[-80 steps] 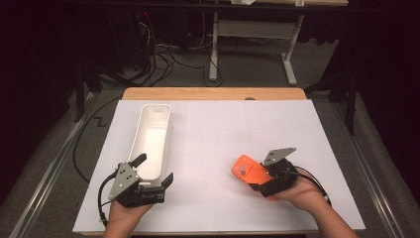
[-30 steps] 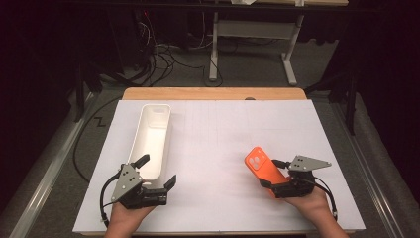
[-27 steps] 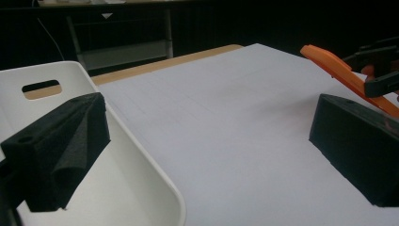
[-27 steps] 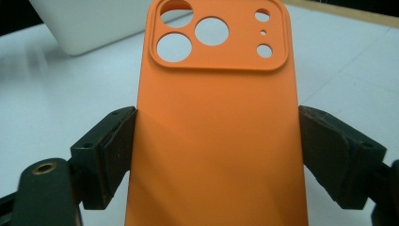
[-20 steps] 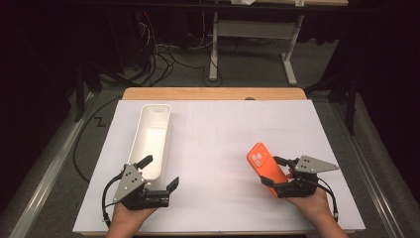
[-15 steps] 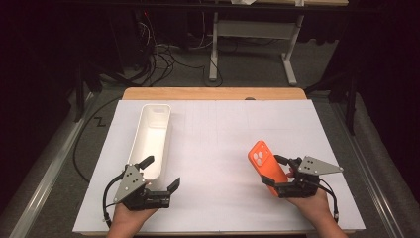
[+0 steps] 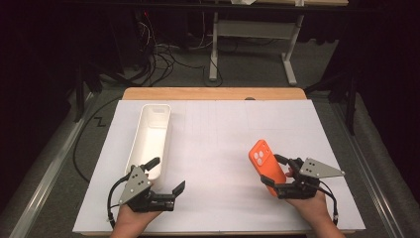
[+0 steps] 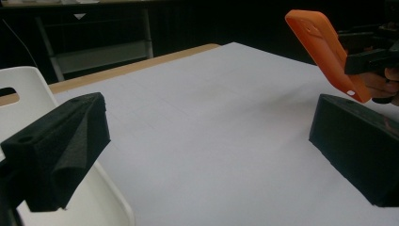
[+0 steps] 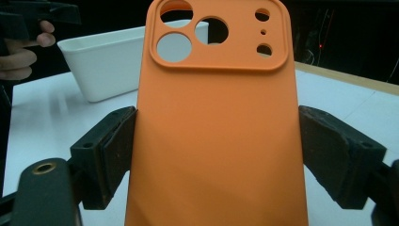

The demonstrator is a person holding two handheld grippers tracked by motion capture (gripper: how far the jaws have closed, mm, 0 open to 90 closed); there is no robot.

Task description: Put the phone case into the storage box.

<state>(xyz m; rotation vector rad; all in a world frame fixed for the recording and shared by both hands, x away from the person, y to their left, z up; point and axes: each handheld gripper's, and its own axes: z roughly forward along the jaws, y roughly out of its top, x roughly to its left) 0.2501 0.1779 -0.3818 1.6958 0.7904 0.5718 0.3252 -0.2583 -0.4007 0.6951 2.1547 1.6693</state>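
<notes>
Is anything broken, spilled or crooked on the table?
Nothing stands out. The orange silicone phone case looks whole, clamped by its sides in the right gripper and tilted up off the white table. The long white plastic tray sits flat with no damage showing. The left gripper is open beside it.

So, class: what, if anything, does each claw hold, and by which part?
The right claw grips the orange phone case across its two long edges, toward the end away from the camera cut-outs. The left claw stands open and holds nothing.
</notes>
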